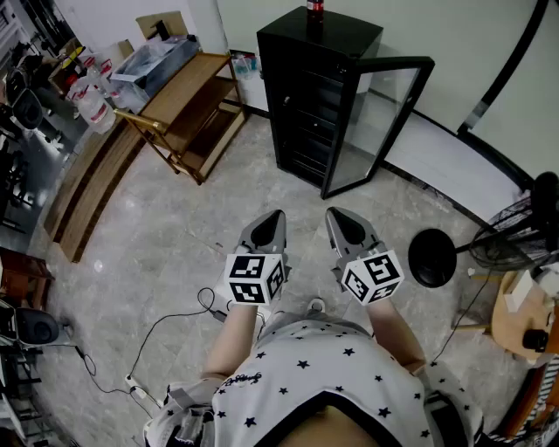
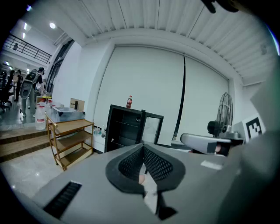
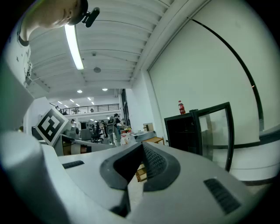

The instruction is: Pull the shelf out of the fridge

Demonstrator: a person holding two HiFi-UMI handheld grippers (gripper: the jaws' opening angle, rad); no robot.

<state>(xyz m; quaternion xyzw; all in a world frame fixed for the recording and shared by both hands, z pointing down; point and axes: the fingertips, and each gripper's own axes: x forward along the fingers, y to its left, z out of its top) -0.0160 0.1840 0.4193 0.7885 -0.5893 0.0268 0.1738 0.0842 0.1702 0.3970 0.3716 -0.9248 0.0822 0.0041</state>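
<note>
A black fridge point(image 1: 319, 96) stands by the far wall with its glass door point(image 1: 376, 122) swung open to the right. Dark shelves point(image 1: 307, 113) show inside it, and a red bottle point(image 1: 315, 9) stands on top. I hold both grippers close to my body, well short of the fridge and pointing at it. My left gripper point(image 1: 274, 215) is shut and holds nothing. My right gripper point(image 1: 337, 215) is also shut and holds nothing. In the left gripper view the fridge point(image 2: 124, 129) lies ahead beyond the closed pads point(image 2: 153, 164). In the right gripper view the fridge point(image 3: 186, 131) is to the right.
A wooden shelf rack point(image 1: 188, 109) with a plastic bin point(image 1: 153, 61) stands left of the fridge. A floor fan point(image 1: 432, 257) is at the right, and a white panel point(image 1: 445, 161) runs along the wall. Cables point(image 1: 166, 332) trail on the floor at my left, with wooden steps point(image 1: 87, 192) beyond.
</note>
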